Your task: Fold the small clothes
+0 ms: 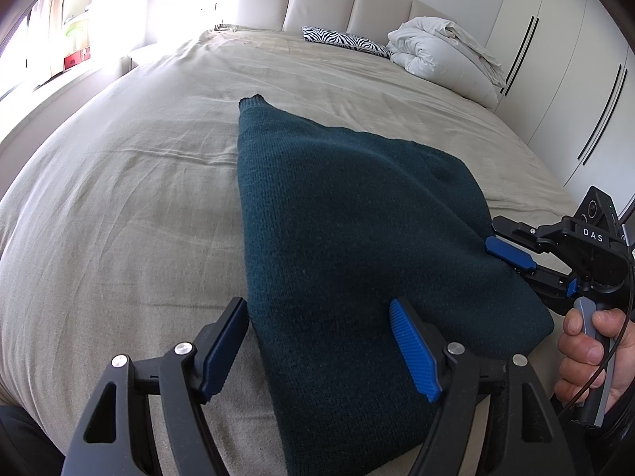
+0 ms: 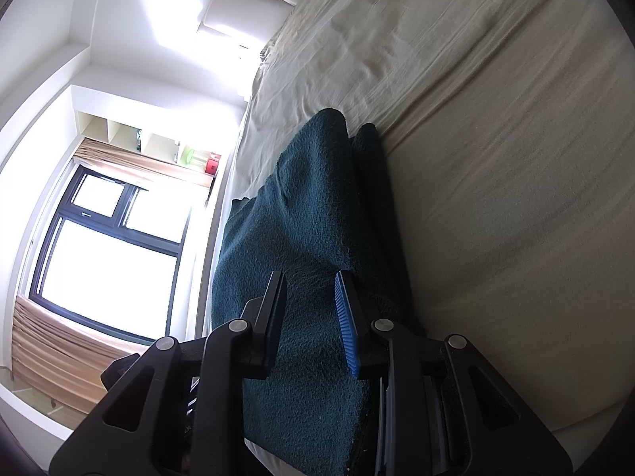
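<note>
A dark teal knitted garment (image 1: 349, 238) lies folded on the beige bed (image 1: 119, 198), one narrow end pointing toward the headboard. My left gripper (image 1: 317, 313) is open, its jaws wide apart over the garment's near left edge, holding nothing. My right gripper (image 1: 512, 256) comes in from the right, turned on its side, and grips the garment's right edge. In the right wrist view the garment (image 2: 301, 214) runs between the two fingers, and the gripper (image 2: 309, 293) is shut on its thick folded edge.
A white bundled duvet (image 1: 444, 51) and a zebra-print pillow (image 1: 345, 41) lie near the padded headboard (image 1: 325, 0). White wardrobes (image 1: 563, 79) stand along the right. A bright window (image 2: 107, 246) and shelves are on the left side of the bed.
</note>
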The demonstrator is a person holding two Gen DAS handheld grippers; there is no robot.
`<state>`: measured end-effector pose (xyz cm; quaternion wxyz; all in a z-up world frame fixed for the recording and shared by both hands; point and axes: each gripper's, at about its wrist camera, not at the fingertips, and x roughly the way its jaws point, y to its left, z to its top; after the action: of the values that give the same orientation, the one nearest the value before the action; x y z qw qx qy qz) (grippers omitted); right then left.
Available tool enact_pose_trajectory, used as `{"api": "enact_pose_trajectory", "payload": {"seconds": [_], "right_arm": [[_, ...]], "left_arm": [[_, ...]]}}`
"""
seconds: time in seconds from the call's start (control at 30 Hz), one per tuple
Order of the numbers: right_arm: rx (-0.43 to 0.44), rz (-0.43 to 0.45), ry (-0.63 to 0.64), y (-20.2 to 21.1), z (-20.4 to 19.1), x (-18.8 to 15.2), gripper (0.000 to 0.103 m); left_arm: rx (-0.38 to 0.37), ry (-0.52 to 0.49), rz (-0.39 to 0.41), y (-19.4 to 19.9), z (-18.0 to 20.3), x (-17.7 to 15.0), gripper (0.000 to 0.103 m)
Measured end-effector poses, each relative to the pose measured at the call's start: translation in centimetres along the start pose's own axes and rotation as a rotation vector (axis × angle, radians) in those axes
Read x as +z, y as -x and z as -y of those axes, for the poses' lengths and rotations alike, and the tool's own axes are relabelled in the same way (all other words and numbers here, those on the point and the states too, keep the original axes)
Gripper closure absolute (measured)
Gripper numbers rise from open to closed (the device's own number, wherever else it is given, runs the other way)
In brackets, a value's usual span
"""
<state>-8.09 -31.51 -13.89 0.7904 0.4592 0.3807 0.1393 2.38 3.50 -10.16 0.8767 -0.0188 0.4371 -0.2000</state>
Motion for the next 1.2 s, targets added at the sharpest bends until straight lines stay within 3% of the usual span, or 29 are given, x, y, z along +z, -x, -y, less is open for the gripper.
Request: {"api": "enact_pose_trajectory", "payload": {"seconds": [1.2], "right_arm": [[-0.019,0.009,-0.004,-0.45,-0.35,0.24,0.079]], "left_arm": [[-0.005,0.0,-0.007,-0.27,0.01,-0.27,0.027]]}}
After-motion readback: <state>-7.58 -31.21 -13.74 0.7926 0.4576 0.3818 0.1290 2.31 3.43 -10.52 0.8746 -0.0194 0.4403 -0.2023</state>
